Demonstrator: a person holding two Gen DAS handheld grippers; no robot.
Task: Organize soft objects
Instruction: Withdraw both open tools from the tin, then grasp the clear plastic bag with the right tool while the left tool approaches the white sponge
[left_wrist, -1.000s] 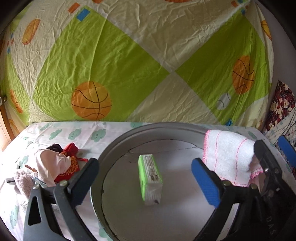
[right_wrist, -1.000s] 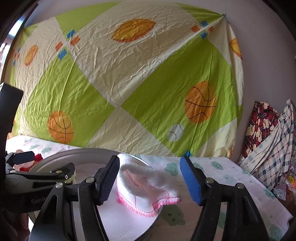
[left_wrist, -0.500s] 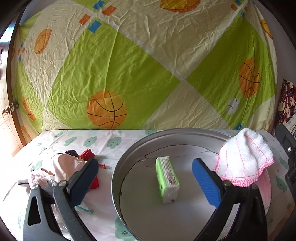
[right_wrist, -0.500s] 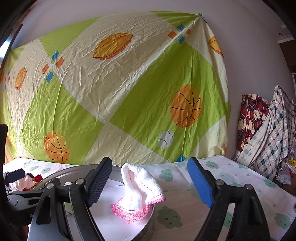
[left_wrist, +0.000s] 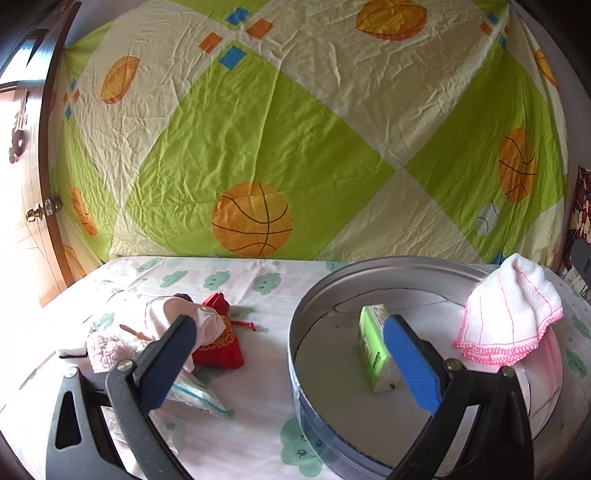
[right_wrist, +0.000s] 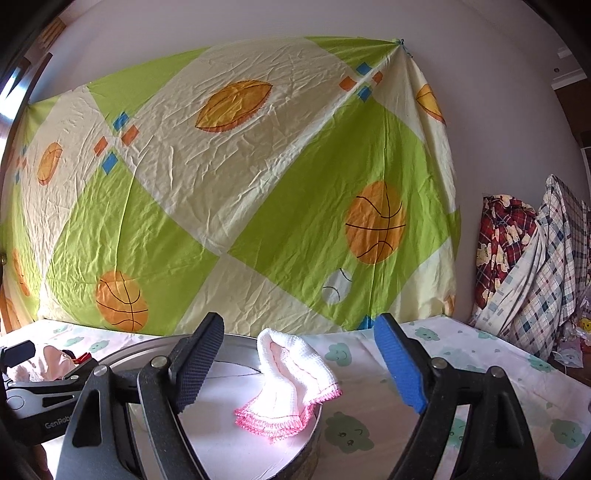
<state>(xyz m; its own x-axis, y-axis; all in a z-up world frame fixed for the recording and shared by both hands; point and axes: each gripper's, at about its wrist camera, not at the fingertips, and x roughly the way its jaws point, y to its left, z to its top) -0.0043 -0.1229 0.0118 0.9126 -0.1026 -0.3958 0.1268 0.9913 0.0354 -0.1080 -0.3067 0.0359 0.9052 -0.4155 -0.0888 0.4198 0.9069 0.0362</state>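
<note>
Inspection finds a round metal tin (left_wrist: 295, 354) standing on a worktop (left_wrist: 258, 424) covered by a white sheet printed with green clouds. A white washcloth (left_wrist: 513, 314) with a pink scalloped edge hangs draped over the tin's far right rim, partly inside and partly outside. Inside the tin, on its pale floor, a green and white tissue pack (left_wrist: 373, 350) lies on its edge; its printing is too small to read.

The left gripper (left_wrist: 291, 369) has its fingers (left_wrist: 166, 365) spread wide with nothing between them, one fingertip over the loose pile, the other over the tin. The right gripper (right_wrist: 299, 369) also stands with its fingers (right_wrist: 399, 369) wide apart and empty, set back from the washcloth (right_wrist: 295, 376) and not touching it.

Left of the tin, well apart from it, lies a cluster of soft items: a pale pink cloth bundle (left_wrist: 177, 317), a red drawstring pouch (left_wrist: 221, 343) with gold trim touching it, a fuzzy pink piece (left_wrist: 107, 350) and a clear zip bag (left_wrist: 195, 395).

Writing: the right wrist view shows the body of the left gripper (right_wrist: 48, 391) bearing the partial lettering "GenRobo", cut off by a finger.

Behind the worktop hangs a green and cream sheet (right_wrist: 240, 203) printed with basketballs. Plaid fabrics (right_wrist: 532, 266) are stacked at the right.
</note>
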